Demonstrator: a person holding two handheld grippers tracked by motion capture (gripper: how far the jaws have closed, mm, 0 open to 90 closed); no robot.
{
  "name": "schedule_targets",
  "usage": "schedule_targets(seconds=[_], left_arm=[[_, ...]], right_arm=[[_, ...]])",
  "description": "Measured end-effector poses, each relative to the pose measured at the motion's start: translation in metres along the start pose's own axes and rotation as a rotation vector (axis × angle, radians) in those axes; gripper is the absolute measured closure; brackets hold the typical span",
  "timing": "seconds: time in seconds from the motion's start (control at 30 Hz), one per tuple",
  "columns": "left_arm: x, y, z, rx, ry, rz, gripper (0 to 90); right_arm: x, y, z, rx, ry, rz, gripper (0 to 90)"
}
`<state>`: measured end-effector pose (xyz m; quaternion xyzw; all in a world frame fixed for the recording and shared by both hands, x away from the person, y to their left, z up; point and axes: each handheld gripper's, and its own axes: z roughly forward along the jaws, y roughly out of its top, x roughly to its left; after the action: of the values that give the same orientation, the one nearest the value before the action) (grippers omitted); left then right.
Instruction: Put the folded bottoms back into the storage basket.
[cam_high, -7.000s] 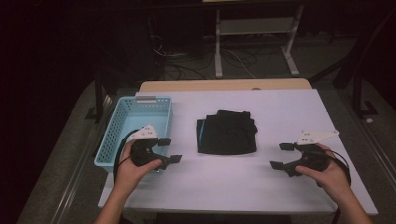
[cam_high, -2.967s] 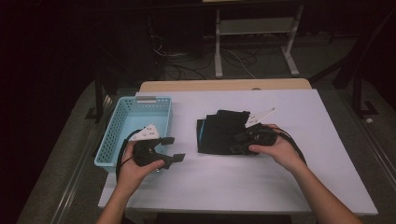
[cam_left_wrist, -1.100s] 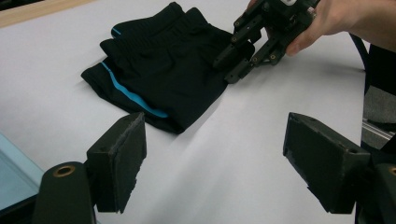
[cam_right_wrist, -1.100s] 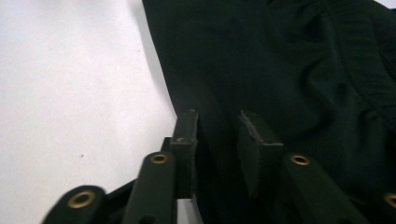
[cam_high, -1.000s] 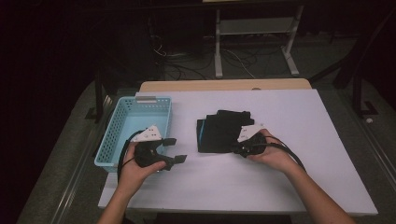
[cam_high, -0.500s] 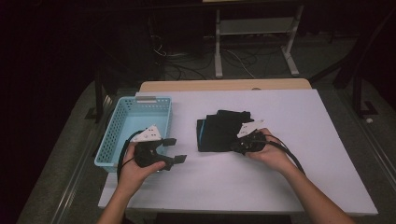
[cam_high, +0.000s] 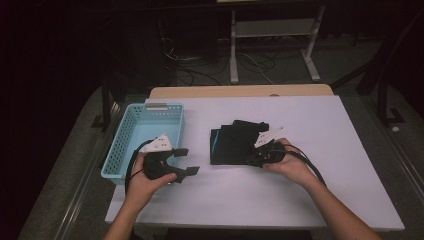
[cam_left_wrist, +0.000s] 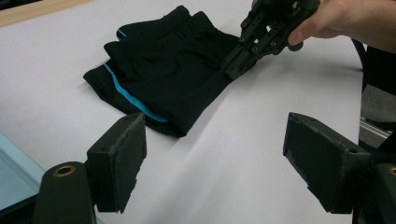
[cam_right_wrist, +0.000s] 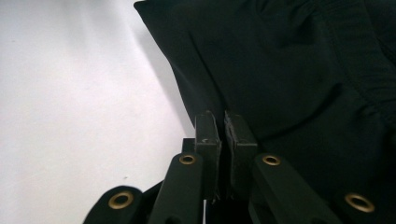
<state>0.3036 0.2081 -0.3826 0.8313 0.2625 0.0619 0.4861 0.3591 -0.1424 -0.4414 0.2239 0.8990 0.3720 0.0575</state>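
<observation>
Right gripper (cam_high: 251, 159) fingers pinched on shorts (cam_high: 232, 144) edge; left gripper (cam_high: 184, 161) wide open, empty; basket (cam_high: 116, 159) unfilled.

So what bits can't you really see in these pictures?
- Basket inside: in the high view the left claw covers part of its floor.
- Black shorts: folded, so the under layers are hidden in all views.
- Right claw: right gripper view shows jaws nearly closed at the shorts' edge; whether cloth is pinched is unclear.

White table (cam_high: 320, 200) w/ blue basket (cam_high: 125, 145) & black shorts (cam_high: 230, 147).
</observation>
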Motion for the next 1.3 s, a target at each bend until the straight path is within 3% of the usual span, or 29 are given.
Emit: schedule_targets(seconds=[0.7, 1.3], left_arm=[[-0.003, 0.0, 0.002, 0.002, -0.012, 0.006, 21.5], [-0.004, 0.001, 0.001, -0.007, -0.011, 0.003, 21.5]], right_arm=[[0.011, -0.004, -0.015, 0.004, 0.055, 0.004, 84.5], [0.029, -0.014, -0.025, 0.016, 0.089, 0.022, 84.5]])
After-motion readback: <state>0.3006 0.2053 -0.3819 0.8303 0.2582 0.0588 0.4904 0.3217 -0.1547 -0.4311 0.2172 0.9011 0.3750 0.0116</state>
